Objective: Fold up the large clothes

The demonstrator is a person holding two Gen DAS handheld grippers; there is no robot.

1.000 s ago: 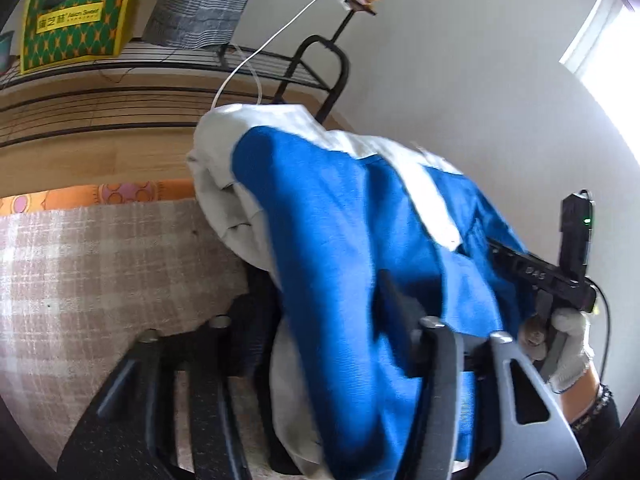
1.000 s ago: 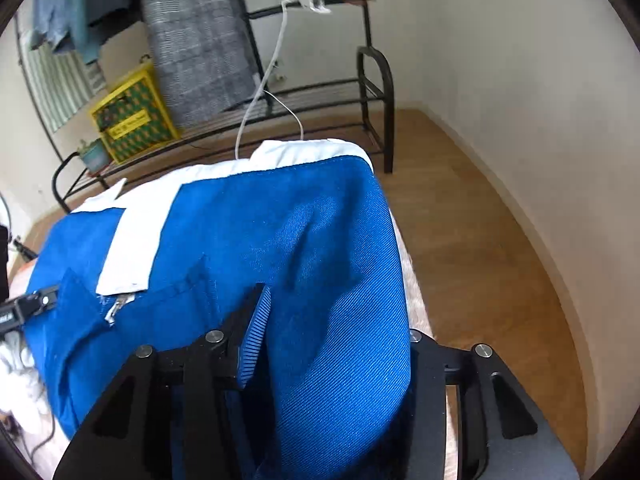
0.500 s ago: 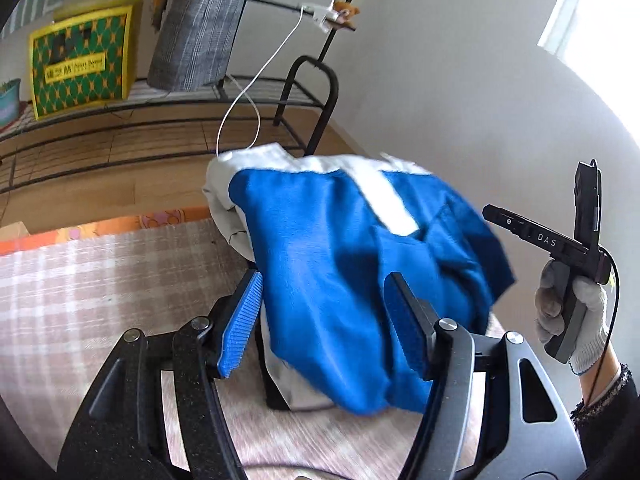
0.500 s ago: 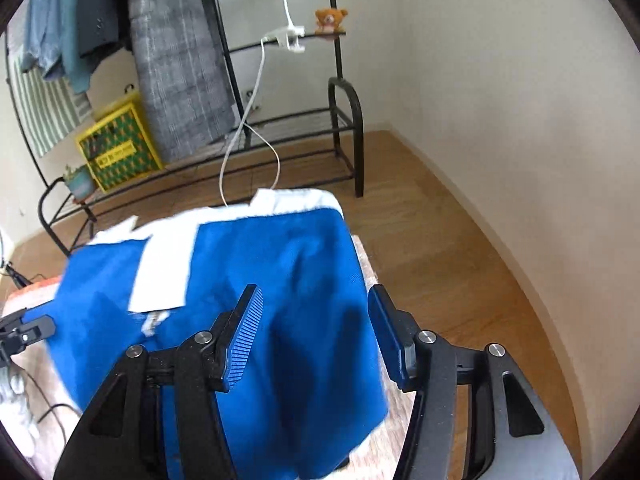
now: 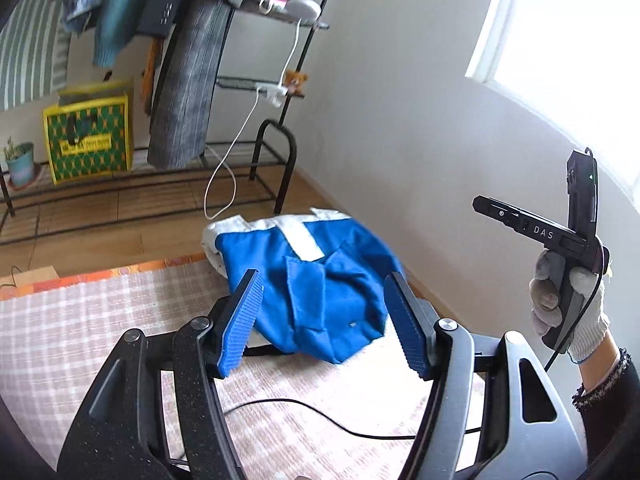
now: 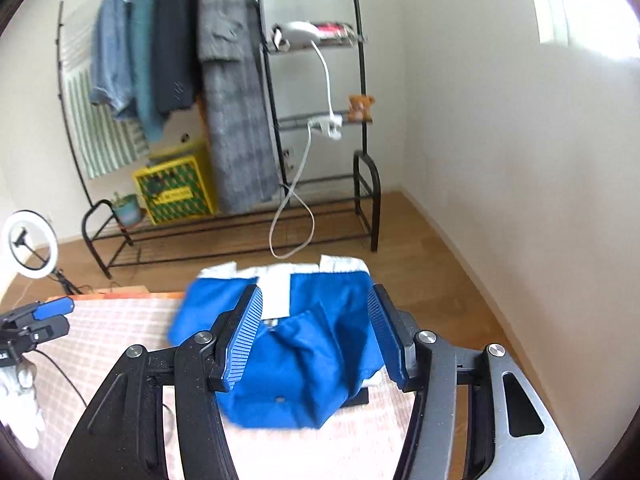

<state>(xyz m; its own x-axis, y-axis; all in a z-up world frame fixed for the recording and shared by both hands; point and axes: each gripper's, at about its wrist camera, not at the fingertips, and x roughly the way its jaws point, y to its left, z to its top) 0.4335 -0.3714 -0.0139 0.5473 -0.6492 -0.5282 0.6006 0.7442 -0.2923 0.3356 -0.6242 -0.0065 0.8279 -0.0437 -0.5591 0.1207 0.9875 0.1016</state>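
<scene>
A blue garment with white trim (image 5: 312,272) lies bundled at the far right corner of the checked cloth surface (image 5: 80,320); it also shows in the right wrist view (image 6: 304,344). My left gripper (image 5: 324,320) is open and empty, raised in front of the garment. My right gripper (image 6: 316,332) is open and empty, held above and in front of the garment. The right gripper with its gloved hand shows in the left wrist view (image 5: 568,248). The left gripper shows at the left edge of the right wrist view (image 6: 32,324).
A black clothes rack (image 6: 280,120) with hanging coats stands behind on the wooden floor, with a yellow-green bag (image 5: 90,140), a plant pot (image 5: 20,160) and a white cable (image 6: 296,200). A ring light (image 6: 28,248) stands at left. A black cable (image 5: 320,404) crosses the cloth. The wall is close on the right.
Both grippers have let go of the blue garment, opened and pulled back and up. The garment has dropped onto the surface in a bundle.
</scene>
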